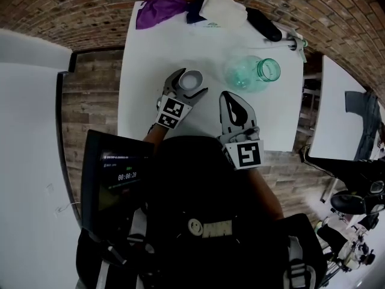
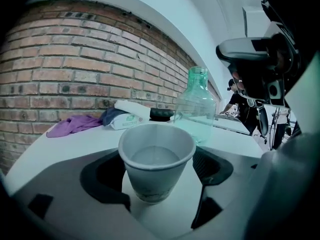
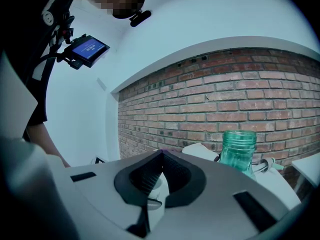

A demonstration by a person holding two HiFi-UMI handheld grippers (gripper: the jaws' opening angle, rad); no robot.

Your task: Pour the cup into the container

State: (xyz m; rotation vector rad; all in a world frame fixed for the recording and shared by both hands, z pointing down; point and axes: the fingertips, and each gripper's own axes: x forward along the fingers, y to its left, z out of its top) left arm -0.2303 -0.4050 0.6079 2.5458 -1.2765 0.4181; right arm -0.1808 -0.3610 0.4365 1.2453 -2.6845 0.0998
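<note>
Cup [image 2: 156,159] upright on table [image 1: 144,101], seemingly part-filled, between spread jaws of left gripper [image 1: 194,81], pads clear of it. Right gripper [image 1: 227,96] pressed together, empty. Risks: hard squeeze crumples thin wall, slops contents; narrow container [image 1: 252,71] mouth invites spill.

Left gripper, grey two-jaw tool with black ribbed pads [image 1: 191,83]: jaws wide apart, curved round white paper cup [image 2: 156,159]; pads close beside cup wall, no clear press. Points toward 1 o'clock in head view, tilted slightly down. Right gripper, same grey build [image 1: 227,98]: jaws closed together, nothing between them, tips toward 12 o'clock; sits at 4 o'clock of left gripper. Both held near person's torso.
</note>
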